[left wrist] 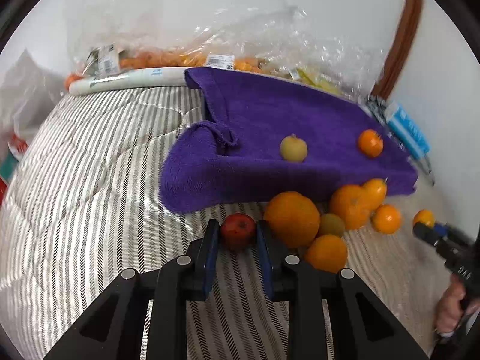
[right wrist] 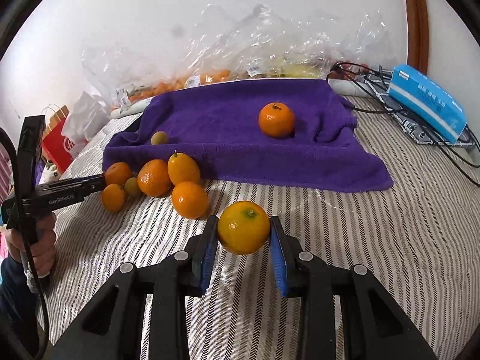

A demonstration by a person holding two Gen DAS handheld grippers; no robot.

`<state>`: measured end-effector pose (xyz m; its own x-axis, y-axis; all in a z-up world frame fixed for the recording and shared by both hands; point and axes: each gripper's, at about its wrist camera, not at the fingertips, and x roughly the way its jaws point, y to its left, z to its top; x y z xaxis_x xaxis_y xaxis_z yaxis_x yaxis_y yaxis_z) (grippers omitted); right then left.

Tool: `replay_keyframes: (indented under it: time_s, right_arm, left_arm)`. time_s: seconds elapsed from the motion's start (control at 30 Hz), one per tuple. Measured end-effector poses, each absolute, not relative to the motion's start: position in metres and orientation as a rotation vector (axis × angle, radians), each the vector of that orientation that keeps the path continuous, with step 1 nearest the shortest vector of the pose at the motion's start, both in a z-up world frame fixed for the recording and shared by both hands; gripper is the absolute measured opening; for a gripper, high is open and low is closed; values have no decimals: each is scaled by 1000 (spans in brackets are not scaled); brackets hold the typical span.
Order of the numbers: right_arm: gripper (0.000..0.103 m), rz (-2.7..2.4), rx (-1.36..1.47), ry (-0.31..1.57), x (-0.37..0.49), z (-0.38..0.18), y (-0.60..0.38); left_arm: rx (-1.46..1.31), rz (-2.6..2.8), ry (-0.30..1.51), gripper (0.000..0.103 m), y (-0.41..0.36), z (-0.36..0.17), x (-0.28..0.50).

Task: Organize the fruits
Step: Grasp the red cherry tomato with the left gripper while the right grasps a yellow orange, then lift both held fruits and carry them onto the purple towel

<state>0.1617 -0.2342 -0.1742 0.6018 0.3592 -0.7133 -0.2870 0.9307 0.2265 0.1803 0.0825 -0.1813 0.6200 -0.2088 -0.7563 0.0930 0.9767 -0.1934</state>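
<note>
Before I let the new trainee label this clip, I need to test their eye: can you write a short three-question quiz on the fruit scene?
1. True or false: the left gripper has its jaws closed on a red fruit.
2. How many fruits lie on the purple towel? A) none B) two C) five
3. Fill in: the right gripper holds a yellow-orange ____.

Key
1. True; the pads press its sides.
2. B: a mandarin and a small greenish fruit.
3. Citrus fruit, off the striped bedding.
</note>
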Motion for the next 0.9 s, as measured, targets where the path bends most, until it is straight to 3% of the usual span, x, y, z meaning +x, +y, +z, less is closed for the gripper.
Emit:
replay_keyframes:
  time_s: [0.33, 0.6, 0.9]
  right_arm:
    - [33, 378, 149, 777, 155, -166, -245]
    - [33, 373, 95, 769, 153, -162, -237]
    - [33, 407, 52, 653, 172, -100, -233]
  left_arm:
    - [-146, -183, 741, 24, 80, -162, 163]
    - [-143, -187, 725, 24, 79, -158, 162]
    - [-204, -234, 737, 24, 76, -128, 168]
